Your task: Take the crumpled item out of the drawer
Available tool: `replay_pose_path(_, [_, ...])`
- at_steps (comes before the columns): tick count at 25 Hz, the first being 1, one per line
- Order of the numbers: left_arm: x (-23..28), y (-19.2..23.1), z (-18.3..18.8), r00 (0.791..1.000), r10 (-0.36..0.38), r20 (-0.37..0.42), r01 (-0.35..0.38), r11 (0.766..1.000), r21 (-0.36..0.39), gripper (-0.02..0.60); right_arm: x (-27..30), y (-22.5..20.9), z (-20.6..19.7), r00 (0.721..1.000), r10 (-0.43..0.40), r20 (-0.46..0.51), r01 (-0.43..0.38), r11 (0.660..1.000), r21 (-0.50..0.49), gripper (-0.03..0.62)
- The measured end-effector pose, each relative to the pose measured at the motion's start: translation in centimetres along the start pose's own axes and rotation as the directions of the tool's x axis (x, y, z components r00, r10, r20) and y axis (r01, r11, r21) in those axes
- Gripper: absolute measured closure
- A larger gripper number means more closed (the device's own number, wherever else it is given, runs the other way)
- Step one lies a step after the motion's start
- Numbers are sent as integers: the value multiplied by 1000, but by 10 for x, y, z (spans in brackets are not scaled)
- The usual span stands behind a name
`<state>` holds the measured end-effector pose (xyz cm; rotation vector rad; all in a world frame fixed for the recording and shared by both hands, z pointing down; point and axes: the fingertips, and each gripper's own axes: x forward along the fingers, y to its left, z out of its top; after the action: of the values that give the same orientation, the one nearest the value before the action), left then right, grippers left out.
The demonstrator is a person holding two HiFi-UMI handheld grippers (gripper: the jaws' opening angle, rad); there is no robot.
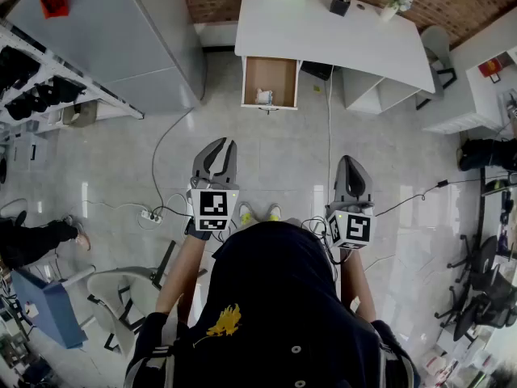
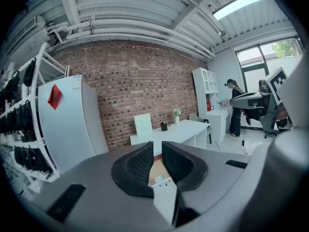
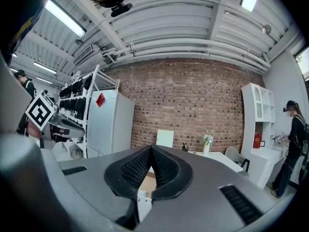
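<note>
— Head view?
— Looks steeply down from above the shoulders onto the floor (image 1: pixel 266 168), with the desk (image 1: pixel 323 31) well ahead at the top edge.
— Gripper views?
— Ride low, just behind own jaws. Face level ahead, side by side, toward the brick wall (image 2: pixel 135 76), well away from it.
— Shared?
— Desk, open drawer (image 1: pixel 271 73) and white cabinet (image 1: pixel 121 31), in all three. Seen from above in one, from the front in two.

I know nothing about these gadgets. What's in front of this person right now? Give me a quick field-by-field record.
Drawer: pulled open from the white desk
Crumpled item: white, lying in the drawer near its front
Left gripper: jaws slightly apart, nothing between them
Right gripper: jaws together, empty
Position: both grippers held well short of the drawer
</note>
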<state>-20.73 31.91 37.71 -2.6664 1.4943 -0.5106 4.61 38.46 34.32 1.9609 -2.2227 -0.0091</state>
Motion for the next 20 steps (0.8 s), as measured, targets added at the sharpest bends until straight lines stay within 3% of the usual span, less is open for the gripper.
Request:
replay_pose_path(11, [24,-33,34,999,32,3,-32,999,29,512,-2,-52,5,999,21,40,-22,999,39,568])
replay_pose_path(20, [62,-66,44,999,40,-30,-38,997,70,512,11,-88,-12,996,66,54,-74,983,167,566])
